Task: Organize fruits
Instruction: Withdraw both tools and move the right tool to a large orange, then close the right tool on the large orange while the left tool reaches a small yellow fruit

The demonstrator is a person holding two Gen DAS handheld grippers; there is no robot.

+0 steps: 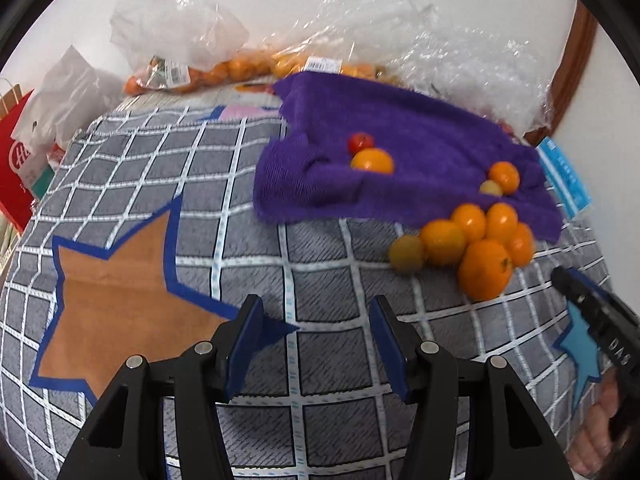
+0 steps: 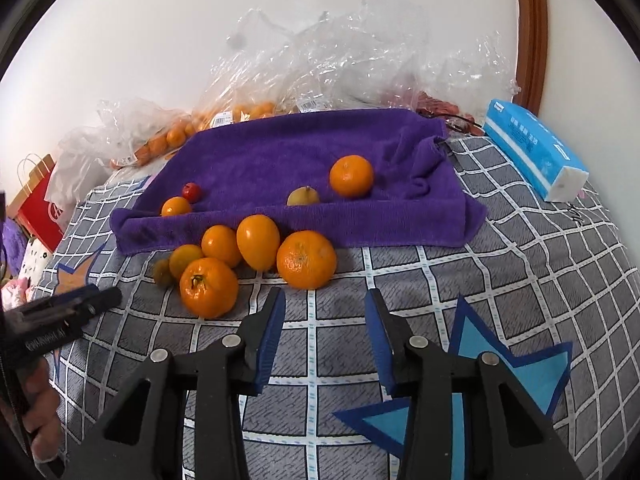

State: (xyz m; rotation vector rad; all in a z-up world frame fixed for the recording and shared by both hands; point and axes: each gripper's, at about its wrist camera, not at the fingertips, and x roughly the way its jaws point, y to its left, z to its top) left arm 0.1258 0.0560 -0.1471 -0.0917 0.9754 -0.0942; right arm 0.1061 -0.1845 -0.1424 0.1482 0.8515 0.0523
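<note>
Right, left wrist view: left claw [image 1: 316, 344] open, nothing between the pads, hovering over the grid-pattern bedspread [image 1: 224, 208] short of the fruit. Loose cluster of oranges [image 1: 480, 240] sits on the bedspread just at the front edge of the purple towel [image 1: 420, 148], with a small greenish fruit [image 1: 406, 253] touching its left side. On the towel: a small red fruit [image 1: 361, 142] touching an orange [image 1: 373, 161], plus another orange and a yellowish fruit further right. Right claw's tip enters at the frame's right edge, near the cluster.

Right wrist view: right claw [image 2: 325, 336] also open and empty, jaws fairly narrow, pointed at the big orange [image 2: 306, 259] just ahead. Stemmed orange [image 2: 209, 287] sits nearest on the left. Towel holds four pieces: an orange [image 2: 351, 176], a yellowish fruit [image 2: 303, 197], a small orange and the red one. Bagged oranges [image 2: 168, 138] at the back by the wall, untouched as far as I can tell. Tissue pack [image 2: 536, 152] off right.

Progress: early. Four pieces on the towel, about six loose in front of it, nothing in either claw. If the towel is the target, most of the sorting is left.
</note>
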